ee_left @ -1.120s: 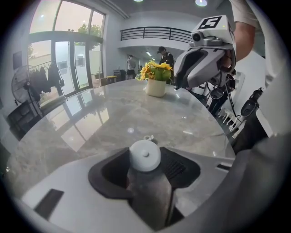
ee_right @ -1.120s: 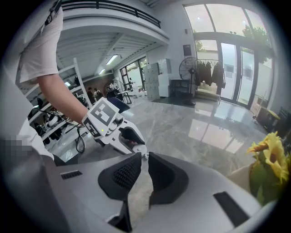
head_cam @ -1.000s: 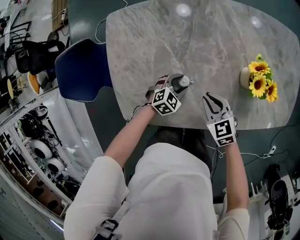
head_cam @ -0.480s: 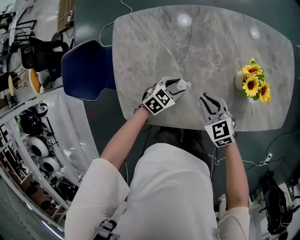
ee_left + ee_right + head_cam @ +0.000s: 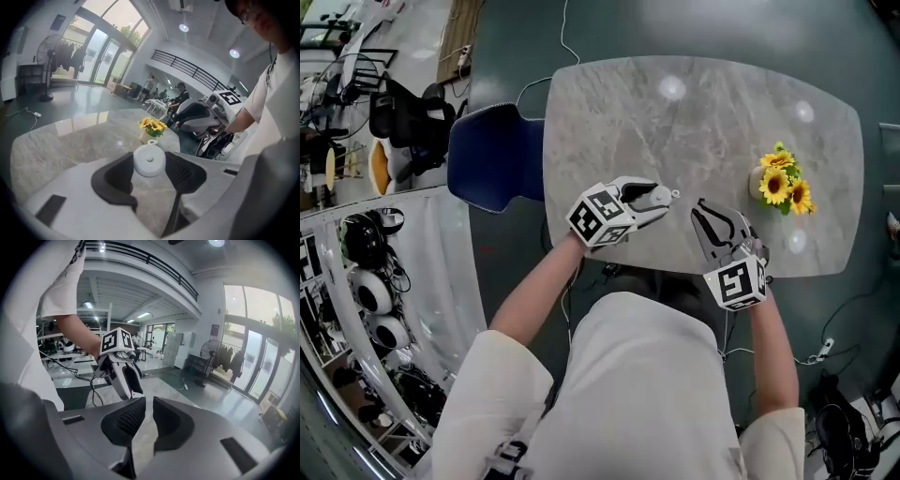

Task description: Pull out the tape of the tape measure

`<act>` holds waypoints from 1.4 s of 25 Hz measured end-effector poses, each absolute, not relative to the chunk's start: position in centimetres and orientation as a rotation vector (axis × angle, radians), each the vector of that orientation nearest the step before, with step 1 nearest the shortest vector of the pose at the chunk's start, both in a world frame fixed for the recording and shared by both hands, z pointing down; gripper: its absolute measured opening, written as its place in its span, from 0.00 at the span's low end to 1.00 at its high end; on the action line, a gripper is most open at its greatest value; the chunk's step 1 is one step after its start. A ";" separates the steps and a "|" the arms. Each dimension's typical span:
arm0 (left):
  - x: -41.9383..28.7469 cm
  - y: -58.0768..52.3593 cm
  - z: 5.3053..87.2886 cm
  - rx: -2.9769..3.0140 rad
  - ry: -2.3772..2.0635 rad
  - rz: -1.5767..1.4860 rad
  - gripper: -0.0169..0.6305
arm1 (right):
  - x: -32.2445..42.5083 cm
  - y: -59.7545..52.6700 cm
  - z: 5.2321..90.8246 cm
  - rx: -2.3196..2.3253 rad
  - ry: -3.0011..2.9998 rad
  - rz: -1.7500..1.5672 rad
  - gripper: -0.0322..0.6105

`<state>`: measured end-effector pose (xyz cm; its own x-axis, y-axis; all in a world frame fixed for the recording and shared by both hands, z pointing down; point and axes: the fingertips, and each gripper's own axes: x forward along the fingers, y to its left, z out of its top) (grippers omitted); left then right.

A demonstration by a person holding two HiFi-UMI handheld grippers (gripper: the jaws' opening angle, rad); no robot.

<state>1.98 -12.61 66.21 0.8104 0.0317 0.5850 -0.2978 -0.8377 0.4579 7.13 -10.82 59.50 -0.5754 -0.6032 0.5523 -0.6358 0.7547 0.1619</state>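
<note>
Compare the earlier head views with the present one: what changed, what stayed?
Both hand-held grippers rose off the table, the left hand-held gripper carrying the tape measure up and rolling. Unchanged: its grip on the tape measure, the empty right hand-held gripper, no tape drawn, the sunflowers in place.

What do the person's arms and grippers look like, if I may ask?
The left gripper and right gripper are light grey with black ribbed pads. Each carries a white cube with black square markers. The person wears a white short-sleeved shirt. A black cable hangs from the left one.
</note>
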 end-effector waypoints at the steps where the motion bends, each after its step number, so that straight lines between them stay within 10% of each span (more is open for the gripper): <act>1: 2.3 -12.3 64.9 2.451 -0.189 0.796 0.36 | 7.1 -10.7 58.5 0.920 -2.363 0.044 0.15; 35: 7.2 -7.7 50.4 2.528 -0.072 0.926 0.36 | 8.1 -6.6 49.2 0.773 -2.044 -0.686 0.18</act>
<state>7.22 -7.72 50.43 0.7737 0.1014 0.6253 -0.1966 -0.9000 0.3891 8.10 -6.57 49.17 -0.4698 -0.7250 0.5036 -0.2747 0.6622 0.6971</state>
